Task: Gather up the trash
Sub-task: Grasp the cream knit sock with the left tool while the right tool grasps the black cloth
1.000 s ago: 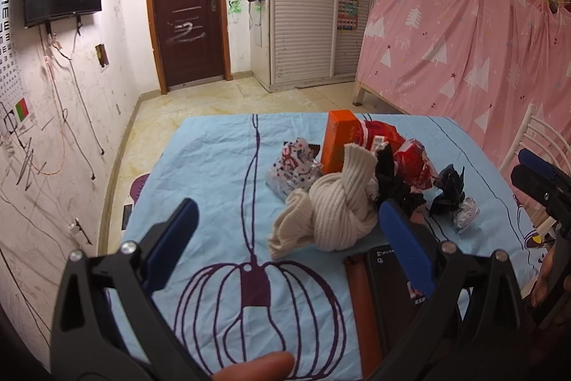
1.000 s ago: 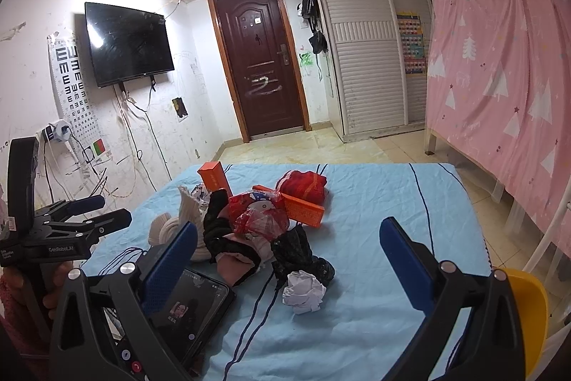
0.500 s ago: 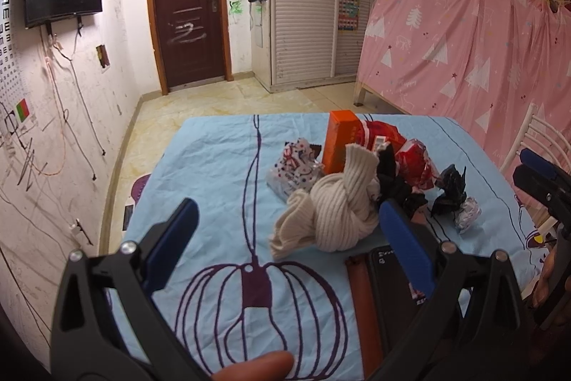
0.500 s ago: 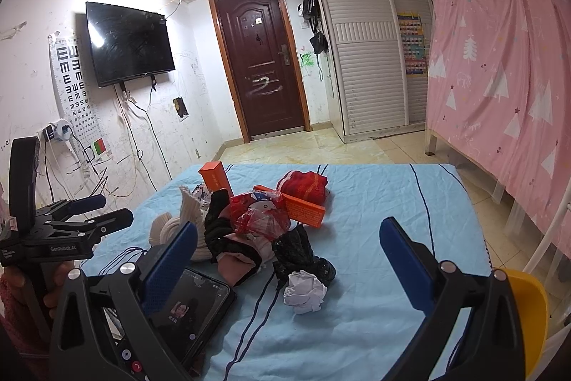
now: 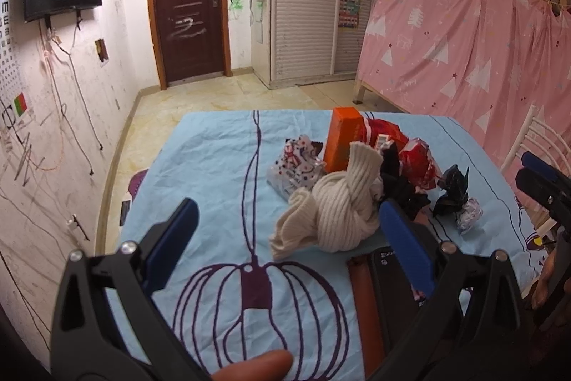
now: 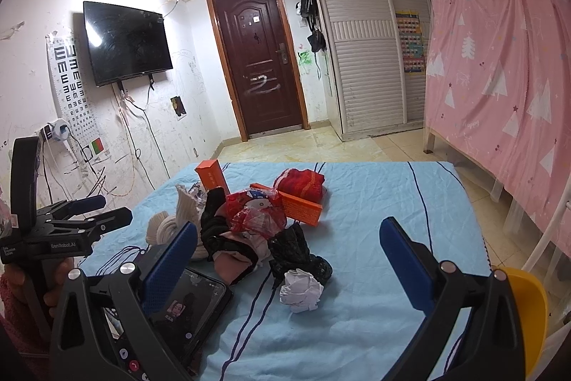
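Note:
A pile lies on the blue tablecloth (image 6: 385,202): a crumpled white paper ball (image 6: 299,288), a black plastic bag (image 6: 296,252), red wrappers (image 6: 257,209), orange boxes (image 6: 299,207), a spotted wrapper (image 5: 294,166), a cream knitted cloth (image 5: 339,206) and black cloth (image 6: 217,227). My left gripper (image 5: 285,231) is open and empty, near the cream cloth. My right gripper (image 6: 289,256) is open and empty, its fingers either side of the paper ball and black bag, still short of them.
A phone (image 6: 185,313) lies on the table at the near edge by the pile. A yellow bin (image 6: 528,309) stands at the table's right side. A pink curtain (image 6: 499,77) hangs on the right; a white chair (image 5: 535,145) stands beside the table.
Almost nothing has moved; both grippers stay open and hover in place.

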The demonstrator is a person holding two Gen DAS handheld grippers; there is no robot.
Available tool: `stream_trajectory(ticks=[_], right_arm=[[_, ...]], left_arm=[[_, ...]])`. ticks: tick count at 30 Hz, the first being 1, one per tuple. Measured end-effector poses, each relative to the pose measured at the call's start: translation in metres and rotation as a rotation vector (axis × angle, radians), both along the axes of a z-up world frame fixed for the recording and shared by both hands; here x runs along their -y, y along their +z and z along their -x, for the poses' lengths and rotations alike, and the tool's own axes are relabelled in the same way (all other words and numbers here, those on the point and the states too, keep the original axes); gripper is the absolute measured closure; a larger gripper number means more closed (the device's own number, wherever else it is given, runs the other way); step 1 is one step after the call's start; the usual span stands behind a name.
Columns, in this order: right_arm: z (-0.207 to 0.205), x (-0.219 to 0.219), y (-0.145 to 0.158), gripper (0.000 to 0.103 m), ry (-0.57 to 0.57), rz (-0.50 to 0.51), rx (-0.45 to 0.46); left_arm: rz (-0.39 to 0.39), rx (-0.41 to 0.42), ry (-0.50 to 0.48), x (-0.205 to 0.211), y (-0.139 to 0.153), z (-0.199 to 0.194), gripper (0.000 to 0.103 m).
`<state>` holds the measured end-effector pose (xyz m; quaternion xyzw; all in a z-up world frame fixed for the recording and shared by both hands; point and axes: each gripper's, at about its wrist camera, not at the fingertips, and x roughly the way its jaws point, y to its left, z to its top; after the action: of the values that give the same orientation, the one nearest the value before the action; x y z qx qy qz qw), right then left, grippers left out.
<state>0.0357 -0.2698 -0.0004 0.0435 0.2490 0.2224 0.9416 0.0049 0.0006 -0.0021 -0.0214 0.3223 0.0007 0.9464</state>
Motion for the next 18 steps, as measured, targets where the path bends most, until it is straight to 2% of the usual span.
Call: stream_trajectory(ticks=[5, 12, 17, 18], right_arm=[[-0.015, -0.004, -0.021, 0.008, -0.009, 0.052, -0.091], [-0.032, -0.008, -0.041, 0.008, 0.006, 0.075, -0.168], [-0.047, -0.016, -0.049, 0.009, 0.039, 0.099, -0.213], [-0.053, -0.017, -0.051, 0.013, 0.05, 0.091, -0.238]], left_arm=[[0.075, -0.094, -0.006, -0.017, -0.019, -0.022, 0.006], [0.108, -0.155, -0.068, -0.01, -0.037, -0.048, 0.009], [0.125, -0.215, -0.124, 0.003, -0.051, -0.071, 0.022], [0.132, -0.224, -0.137, 0.004, -0.053, -0.074, 0.023]])
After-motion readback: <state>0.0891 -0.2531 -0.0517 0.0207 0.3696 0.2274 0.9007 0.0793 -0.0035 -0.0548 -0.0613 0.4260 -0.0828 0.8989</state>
